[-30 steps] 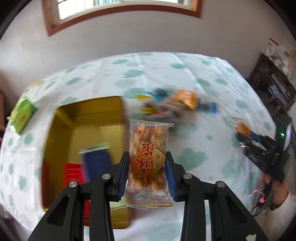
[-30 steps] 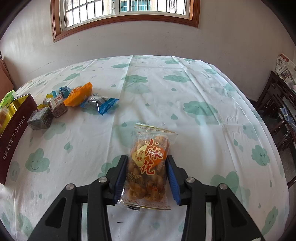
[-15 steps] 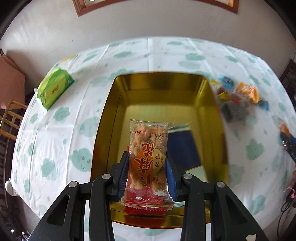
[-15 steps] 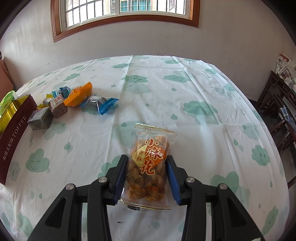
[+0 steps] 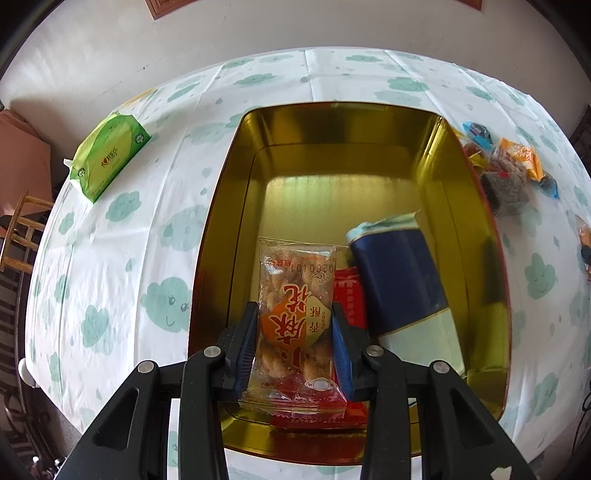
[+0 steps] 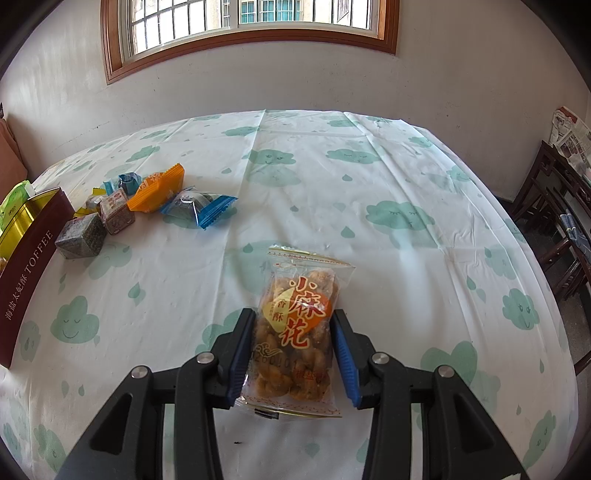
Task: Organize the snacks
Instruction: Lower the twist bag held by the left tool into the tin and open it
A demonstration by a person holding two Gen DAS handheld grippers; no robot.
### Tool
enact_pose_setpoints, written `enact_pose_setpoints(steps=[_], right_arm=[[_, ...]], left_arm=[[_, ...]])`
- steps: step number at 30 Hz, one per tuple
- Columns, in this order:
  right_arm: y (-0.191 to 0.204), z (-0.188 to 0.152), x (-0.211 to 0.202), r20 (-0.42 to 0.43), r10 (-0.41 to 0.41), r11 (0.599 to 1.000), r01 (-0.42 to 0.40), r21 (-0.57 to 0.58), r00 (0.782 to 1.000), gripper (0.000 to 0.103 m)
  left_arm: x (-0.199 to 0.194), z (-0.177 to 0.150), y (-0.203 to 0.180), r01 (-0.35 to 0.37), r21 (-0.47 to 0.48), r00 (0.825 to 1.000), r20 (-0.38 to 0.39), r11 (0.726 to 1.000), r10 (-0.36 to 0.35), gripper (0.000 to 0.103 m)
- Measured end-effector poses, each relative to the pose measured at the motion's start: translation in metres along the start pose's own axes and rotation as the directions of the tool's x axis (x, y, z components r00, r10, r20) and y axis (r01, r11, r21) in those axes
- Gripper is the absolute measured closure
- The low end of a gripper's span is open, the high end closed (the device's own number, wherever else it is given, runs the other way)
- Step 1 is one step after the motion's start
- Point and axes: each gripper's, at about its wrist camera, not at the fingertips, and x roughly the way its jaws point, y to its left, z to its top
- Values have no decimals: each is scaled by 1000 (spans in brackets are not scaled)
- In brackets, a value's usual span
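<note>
Left tongs [image 5: 294, 347] clamp a snack packet [image 5: 295, 317], long axis along the fingers, directly above the tin's [image 5: 476, 206] near-left floor; drop goes straight down. Right tongs [image 6: 293, 354] grip a second packet [image 6: 297, 325] over the counter [image 6: 369, 184], tin far left.

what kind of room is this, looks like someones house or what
Most likely a dining room in a home: a large table under a cloud-print tablecloth, a wood-framed window in a plain white wall, and dark wooden chairs at the side. Loose snacks and a gold tin fit that.
</note>
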Motion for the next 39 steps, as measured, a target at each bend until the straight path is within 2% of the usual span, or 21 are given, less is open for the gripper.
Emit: enact_pose_setpoints(steps=[11, 15, 16, 24, 30, 33, 39], right_arm=[[0, 0, 0, 0, 0, 1000, 0, 1, 1000, 60], [0, 0, 0, -4, -2, 1000, 2, -1, 1000, 60], [0, 1, 1, -13, -2, 1000, 2, 2, 1000, 60], [1, 14, 6, -119, -4, 1000, 5, 8, 993, 60], [2, 28, 13, -230, -16, 999, 25, 36, 973, 60], [2, 32, 17, -271, -23, 998, 37, 47, 962, 60], [5, 31, 15, -260, -46, 996, 65, 63, 964, 63]], left_arm=[[0, -3, 2, -10, 4, 1000, 1, 1000, 9, 67], [-4, -3, 4, 29, -13, 1000, 12, 999, -29, 58], [-7, -4, 3, 30, -9, 999, 21, 999, -30, 54], [-28, -1, 0, 25, 2, 995, 99, 1000, -25, 45], [-45, -1, 1, -7, 2, 986, 167, 1000, 7, 36], [-50, -1, 2, -5, 8, 981, 193, 1000, 3, 27], [-45, -5, 6, 3, -16, 982, 187, 1000, 0, 22]])
